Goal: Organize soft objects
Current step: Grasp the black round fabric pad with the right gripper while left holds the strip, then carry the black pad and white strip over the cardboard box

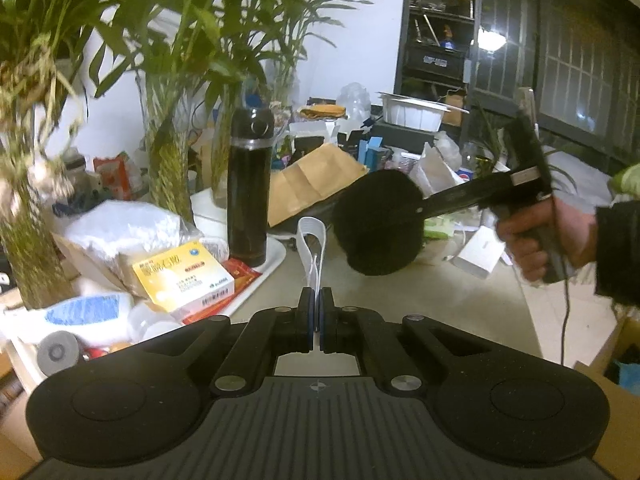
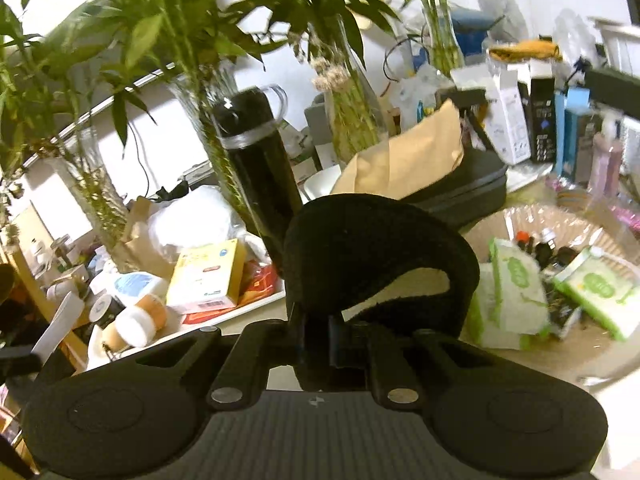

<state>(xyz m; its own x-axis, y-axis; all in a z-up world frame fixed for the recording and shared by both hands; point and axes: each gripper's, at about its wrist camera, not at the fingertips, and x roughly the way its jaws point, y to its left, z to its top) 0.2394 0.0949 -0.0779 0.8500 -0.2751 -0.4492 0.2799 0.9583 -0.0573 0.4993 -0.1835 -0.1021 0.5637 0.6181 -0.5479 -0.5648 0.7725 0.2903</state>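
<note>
While both soft items hang off the bench point(image 1: 460, 300), noting handling. Left hand-held gripper point(image 1: 317, 312) clenched on thin white strap point(image 1: 313, 240): looped end stands up ahead of fingers, tail pinched flat between blue pads point(image 1: 308, 312). Looks v. light, limp, elastic-type; likely flops or slips if pinch eases, so hold near midpoint of loop, not at tip.

Right hand-held gripper point(image 2: 320, 344) clenched on black fuzzy pad point(image 2: 380, 240); in left wrist view same pad point(image 1: 380, 224) shows as rounded lump at end of right fingers, above bare bench, near black bottle point(image 1: 250, 184). Pad curls into an arch over the fingers, so soft, foam-like, springs back; light, not fragile. Grip sits at one edge; fleecy surface prob. gives good friction. Better purchase judged at the thick rim, since the thin middle would fold.

Clutter close by: yellow box point(image 1: 184, 276) on white tray point(image 1: 276, 252), plants point(image 1: 168, 80) in glass vases, green tissue packs point(image 2: 516, 292) in basket point(image 2: 532, 216). Risk: swinging pad could knock bottle. Drop-off spot for either item cannot tell.
</note>
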